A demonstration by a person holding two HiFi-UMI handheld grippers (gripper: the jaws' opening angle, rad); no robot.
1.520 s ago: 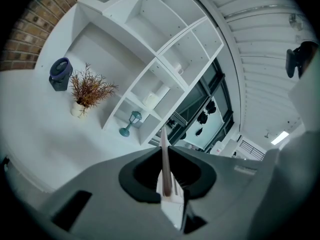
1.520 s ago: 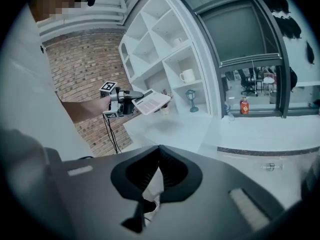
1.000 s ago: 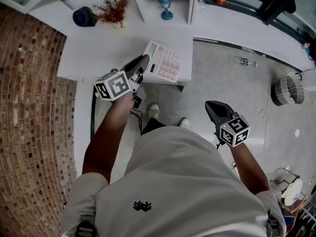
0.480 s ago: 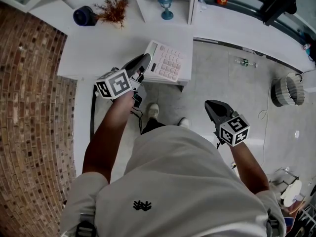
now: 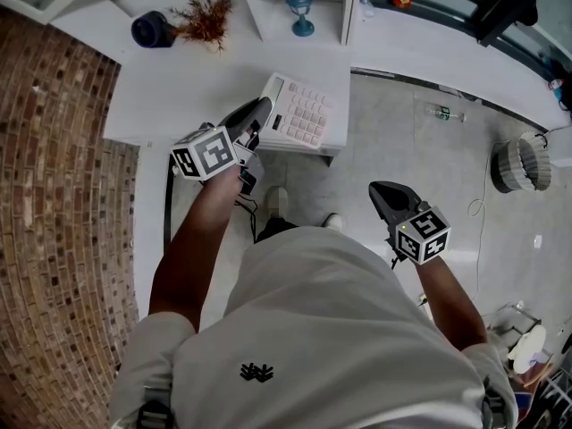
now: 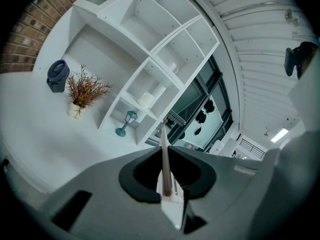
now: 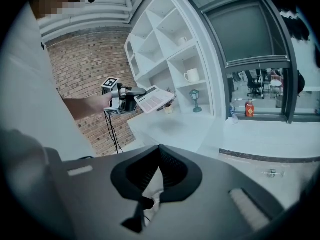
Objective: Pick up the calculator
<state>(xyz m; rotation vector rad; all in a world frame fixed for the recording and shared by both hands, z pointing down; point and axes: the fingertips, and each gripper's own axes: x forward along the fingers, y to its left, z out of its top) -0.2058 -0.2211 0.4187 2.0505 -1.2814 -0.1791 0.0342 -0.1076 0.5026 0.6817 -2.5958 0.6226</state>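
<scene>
In the head view, your left tongs (image 5: 260, 116) are clenched on the near left edge of the white plastic desk calculator with pale pink keys (image 5: 299, 113). It hangs over the near right corner of the white counter (image 5: 170, 92), just as it did a second ago. Your right tongs (image 5: 382, 192) hover over the floor, well apart from it, also unmoved.

In the left gripper view, the calculator runs edge-on between the pads, pinched tight.

In the right gripper view, those tongs are clenched on nothing. The calculator is tilted and clear of the counter.

Calculator (image 5: 279, 96) white, keys (image 5: 306, 114) pink; brick wall (image 5: 54, 222) red-brown; desk (image 5: 179, 88) white.
</scene>
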